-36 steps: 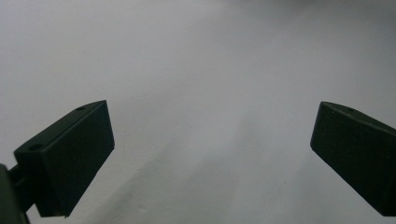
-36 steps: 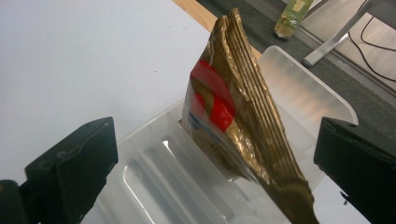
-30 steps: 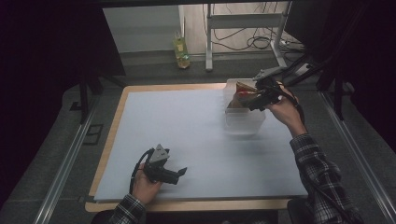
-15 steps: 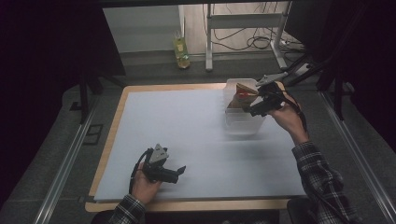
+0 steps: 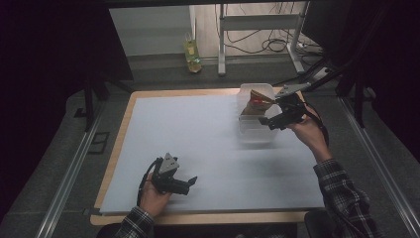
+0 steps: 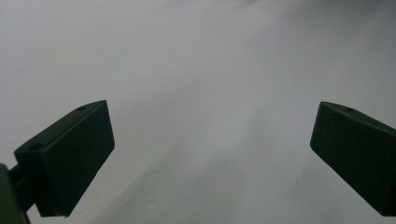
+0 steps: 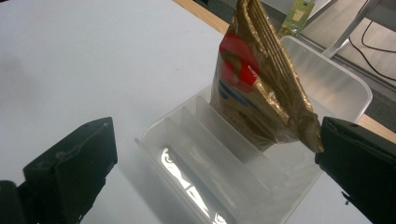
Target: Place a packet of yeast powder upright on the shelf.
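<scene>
Both tongs spread wide over the white bench (image 5: 208, 148).
Nearest, at the front edge: left tongs (image 5: 190, 182) low over bare bench, gaping, gripping nothing. Farther back, right side: right tongs (image 5: 267, 120) agape beside a clear slotted tray (image 7: 327, 84), 1 gold snack packet (image 7: 261, 79) upright in a far slot, its corner touching the right-hand pad. Beyond, on the floor: a yellow bottle (image 5: 192, 49).

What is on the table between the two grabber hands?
Nothing. In the high view, bare white table stretches from the left gripper to the clear divided bin, beside the right gripper.
</scene>
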`<state>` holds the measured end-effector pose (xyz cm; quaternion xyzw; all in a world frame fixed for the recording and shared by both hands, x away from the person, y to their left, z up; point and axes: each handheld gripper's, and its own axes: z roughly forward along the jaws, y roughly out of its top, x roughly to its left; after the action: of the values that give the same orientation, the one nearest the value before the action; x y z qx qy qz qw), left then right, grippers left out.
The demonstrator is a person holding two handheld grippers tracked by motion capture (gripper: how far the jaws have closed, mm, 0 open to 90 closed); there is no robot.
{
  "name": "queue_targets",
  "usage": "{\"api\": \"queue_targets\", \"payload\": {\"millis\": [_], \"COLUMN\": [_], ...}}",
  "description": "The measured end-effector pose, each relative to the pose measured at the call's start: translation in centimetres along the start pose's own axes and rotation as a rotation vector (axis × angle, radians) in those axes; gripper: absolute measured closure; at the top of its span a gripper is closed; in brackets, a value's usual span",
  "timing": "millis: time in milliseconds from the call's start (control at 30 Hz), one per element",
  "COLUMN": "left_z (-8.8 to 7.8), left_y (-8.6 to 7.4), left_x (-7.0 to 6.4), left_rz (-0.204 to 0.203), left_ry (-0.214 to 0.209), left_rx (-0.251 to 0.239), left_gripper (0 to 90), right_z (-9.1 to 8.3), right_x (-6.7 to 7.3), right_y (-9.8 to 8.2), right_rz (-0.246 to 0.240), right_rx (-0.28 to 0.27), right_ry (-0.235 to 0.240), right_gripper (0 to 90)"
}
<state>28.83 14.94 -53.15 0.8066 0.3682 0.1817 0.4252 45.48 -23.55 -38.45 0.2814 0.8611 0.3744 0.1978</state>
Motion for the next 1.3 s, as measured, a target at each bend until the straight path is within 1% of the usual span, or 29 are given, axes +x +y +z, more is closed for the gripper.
{"api": "queue_targets", "payload": {"millis": [233,267,633,967,1133,1300], "left_z": [0.0,0.0,0.0,0.0,0.0,0.0], "left_y": [0.0,0.0,0.0,0.1,0.1,0.1], "left_x": [0.0,0.0,0.0,0.0,0.0,0.0], "left_rz": [0.000,0.000,0.000,0.002,0.004,0.005], "left_ry": [0.000,0.000,0.000,0.002,0.002,0.002], "left_rx": [0.000,0.000,-0.003,-0.003,-0.003,-0.004], "left_gripper": [0.0,0.0,0.0,0.0,0.0,0.0], "right_z": [-0.7,-0.8,-1.7,-1.8,-1.7,-1.6], "right_x": [0.6,0.8,2.7,4.0,4.6,5.4], "right_y": [-0.5,-0.5,-1.1,-2.5,-3.1,-3.8], "right_rz": [0.025,0.017,0.003,-0.009,-0.011,-0.014], "right_rx": [-0.023,-0.028,-0.051,-0.056,-0.064,-0.060], "right_ry": [0.011,0.019,0.037,0.046,0.058,0.068], "right_gripper": [0.0,0.0,0.0,0.0,0.0,0.0]}}
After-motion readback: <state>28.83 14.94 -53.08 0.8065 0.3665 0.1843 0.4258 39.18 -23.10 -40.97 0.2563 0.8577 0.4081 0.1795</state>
